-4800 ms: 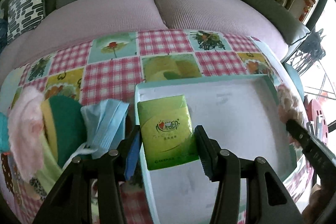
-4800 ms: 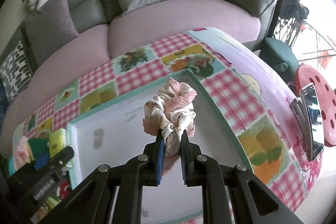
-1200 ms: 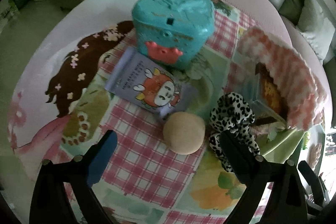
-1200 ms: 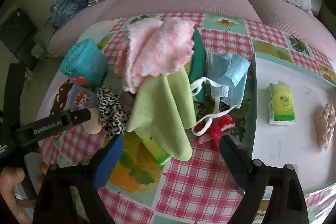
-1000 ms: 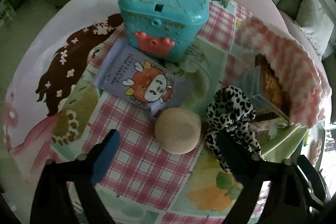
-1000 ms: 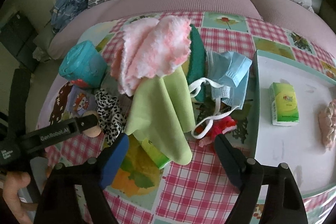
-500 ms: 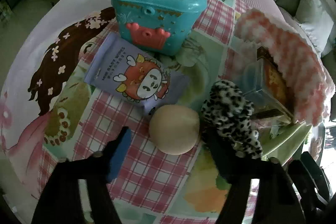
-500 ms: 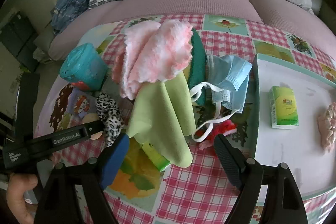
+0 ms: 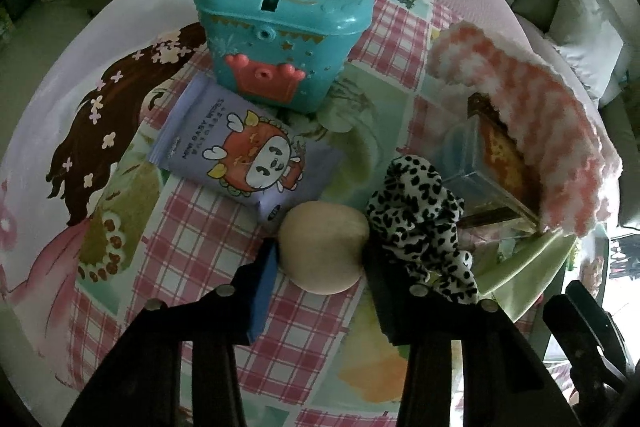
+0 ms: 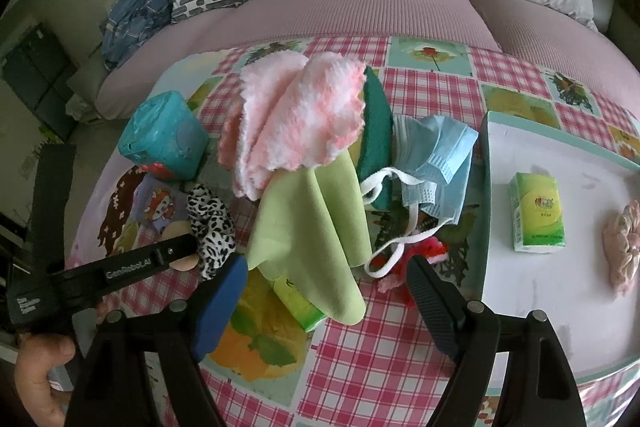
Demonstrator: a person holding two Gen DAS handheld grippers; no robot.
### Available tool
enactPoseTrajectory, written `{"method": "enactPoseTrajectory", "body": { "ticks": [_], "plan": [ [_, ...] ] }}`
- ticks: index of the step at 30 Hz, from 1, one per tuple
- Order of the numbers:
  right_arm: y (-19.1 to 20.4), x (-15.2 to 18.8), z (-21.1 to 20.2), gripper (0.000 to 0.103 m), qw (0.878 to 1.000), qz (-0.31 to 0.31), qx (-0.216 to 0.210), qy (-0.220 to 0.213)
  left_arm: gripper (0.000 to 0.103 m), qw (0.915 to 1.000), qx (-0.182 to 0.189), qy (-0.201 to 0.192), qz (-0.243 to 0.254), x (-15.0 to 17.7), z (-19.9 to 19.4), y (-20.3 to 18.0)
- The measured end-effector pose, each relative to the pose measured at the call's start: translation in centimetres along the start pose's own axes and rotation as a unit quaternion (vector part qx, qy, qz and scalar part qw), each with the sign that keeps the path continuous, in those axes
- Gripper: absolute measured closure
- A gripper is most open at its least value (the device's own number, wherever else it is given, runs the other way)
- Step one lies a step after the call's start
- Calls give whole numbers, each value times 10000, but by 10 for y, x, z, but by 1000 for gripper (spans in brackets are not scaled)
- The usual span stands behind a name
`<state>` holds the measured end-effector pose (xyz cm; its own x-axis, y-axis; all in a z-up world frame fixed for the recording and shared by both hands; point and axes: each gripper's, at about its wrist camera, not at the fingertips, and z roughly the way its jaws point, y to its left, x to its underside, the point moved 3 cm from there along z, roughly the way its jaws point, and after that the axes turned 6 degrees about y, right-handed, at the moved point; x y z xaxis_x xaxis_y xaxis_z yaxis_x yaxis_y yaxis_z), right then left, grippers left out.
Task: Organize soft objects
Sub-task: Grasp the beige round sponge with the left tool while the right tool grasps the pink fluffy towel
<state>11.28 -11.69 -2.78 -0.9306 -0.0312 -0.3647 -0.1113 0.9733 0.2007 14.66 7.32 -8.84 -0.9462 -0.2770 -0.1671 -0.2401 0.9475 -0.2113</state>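
Since a second ago, the left gripper (image 9: 320, 259) has been closed onto the puff (image 9: 323, 247), pads touching; the right gripper (image 10: 326, 293) is held wide, empty.

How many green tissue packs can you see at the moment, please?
2. One green tissue pack lies flat in the white tray; the other sits on the tablecloth, half covered by the light green cloth. More could be hidden under the cloths.

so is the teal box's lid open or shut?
Shut. The teal box stands upright with its lid seated flush all round and the red clasp down over the front.
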Motion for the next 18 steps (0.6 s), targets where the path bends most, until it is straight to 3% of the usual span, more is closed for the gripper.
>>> {"method": "enactPoseTrajectory", "body": {
  "ticks": [10,18],
  "plan": [
    [-1,0,-1,21,10000,-18,-1,-21,58,9996,72,-272,-25,-2,-28,7],
    [5,-13,-18,21,9994,-153,-16,-310,58,9982,208,-545,102,-11,-58,-9]
  ]
}}
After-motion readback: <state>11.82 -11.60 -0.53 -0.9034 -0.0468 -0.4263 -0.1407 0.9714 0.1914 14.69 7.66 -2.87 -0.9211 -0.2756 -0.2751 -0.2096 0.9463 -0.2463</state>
